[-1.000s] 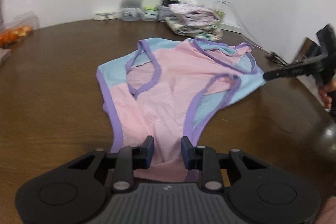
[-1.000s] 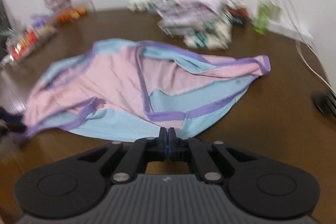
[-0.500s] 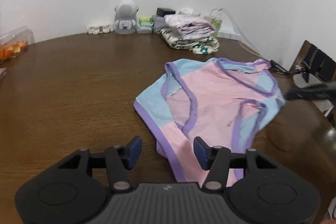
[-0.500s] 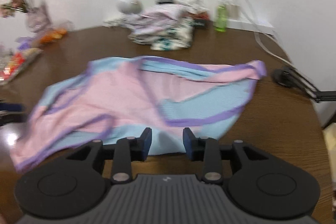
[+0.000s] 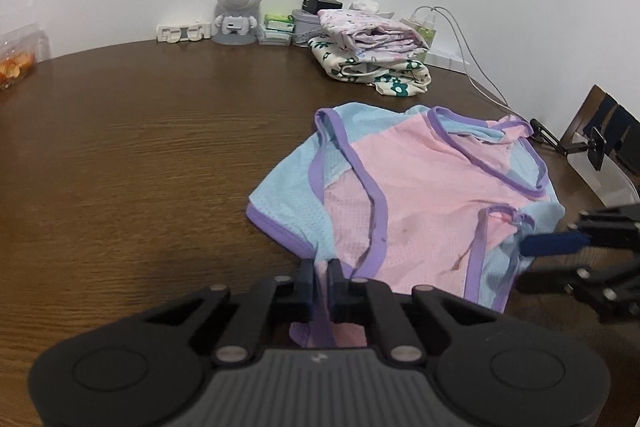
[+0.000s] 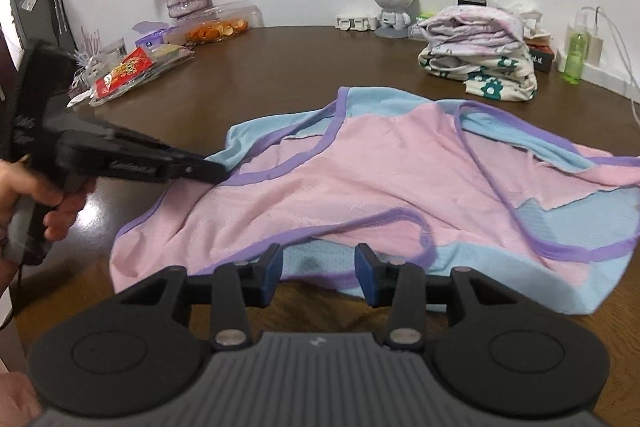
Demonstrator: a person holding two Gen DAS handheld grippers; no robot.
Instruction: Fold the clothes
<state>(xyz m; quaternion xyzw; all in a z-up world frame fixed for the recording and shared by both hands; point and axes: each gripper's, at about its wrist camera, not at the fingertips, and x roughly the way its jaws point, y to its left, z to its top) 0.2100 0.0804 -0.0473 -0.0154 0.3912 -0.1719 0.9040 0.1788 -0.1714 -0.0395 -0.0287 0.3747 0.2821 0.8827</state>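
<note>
Top crumpled near table front edge. Left gripper pinching hem; right gripper spread, just off blue side. Risk: one-sided pull drags or bunches fabric; loose strap snags right fingers.

Both cameras sit low and close over the bench, each looking forward along its own fingers toward the white back wall. The left wrist view faces the pink and blue garment from its near corner; the right wrist view looks across it from the opposite side. Both share the garment, the folded pile and the robot-shaped speaker.
</note>
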